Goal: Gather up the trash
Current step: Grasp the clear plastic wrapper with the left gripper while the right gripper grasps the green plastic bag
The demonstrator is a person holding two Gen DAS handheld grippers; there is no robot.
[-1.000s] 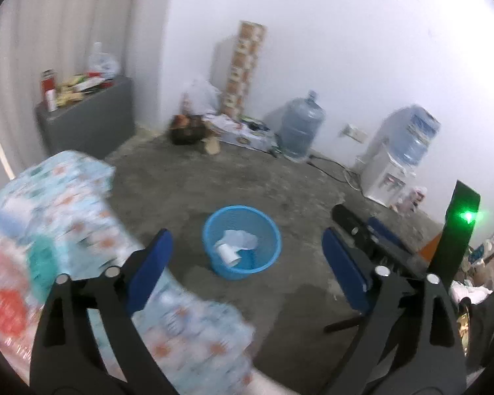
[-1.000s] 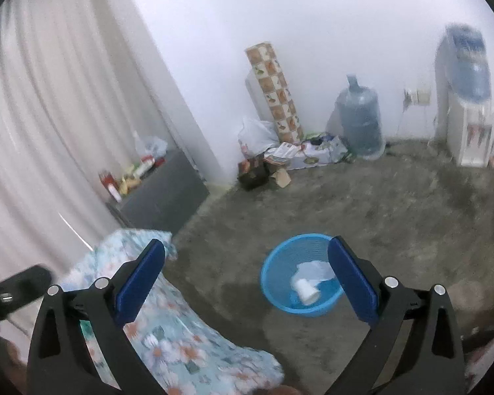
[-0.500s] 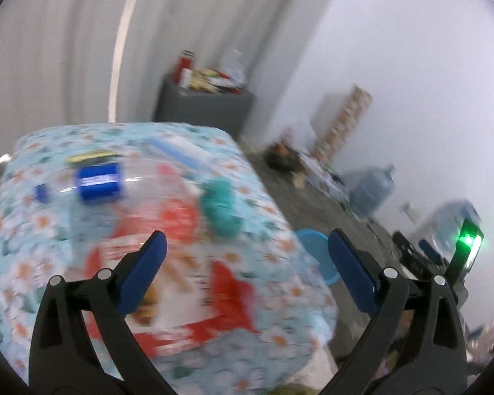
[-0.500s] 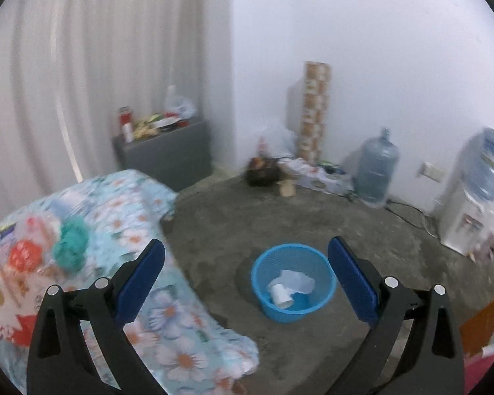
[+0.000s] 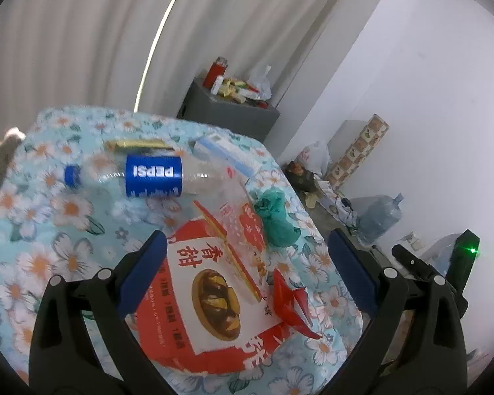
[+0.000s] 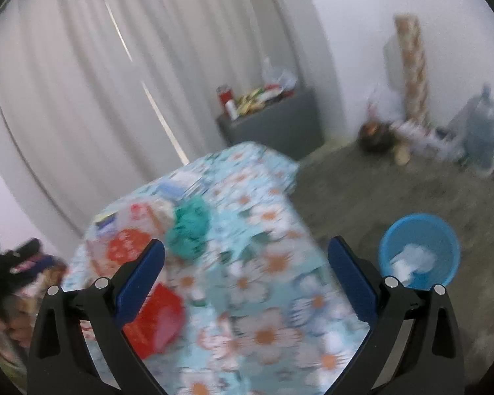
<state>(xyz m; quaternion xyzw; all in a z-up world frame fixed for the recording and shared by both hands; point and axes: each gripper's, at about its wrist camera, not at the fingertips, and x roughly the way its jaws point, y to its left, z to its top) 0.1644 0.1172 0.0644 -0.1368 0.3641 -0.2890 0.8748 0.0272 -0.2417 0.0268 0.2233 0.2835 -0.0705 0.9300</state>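
left gripper [image 5: 247,273] swung over table trash [image 5: 214,299]

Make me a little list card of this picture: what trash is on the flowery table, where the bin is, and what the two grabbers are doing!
Table: flowery cloth
Trash: Pepsi bottle lying down; red food bag; green crumpled bag
Bin: blue basket on floor, paper inside
Left gripper: open, empty, over red bag
Right gripper: open, empty

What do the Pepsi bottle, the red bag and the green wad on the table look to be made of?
Pepsi bottle: clear thin plastic, glossy, since the cloth shows through it; blue printed label and blue cap. Red bag: probably printed plastic film, shiny, with wrinkles and a torn flap. Green wad: likely a crumpled thin plastic bag, though soft cloth or paper cannot be ruled out.
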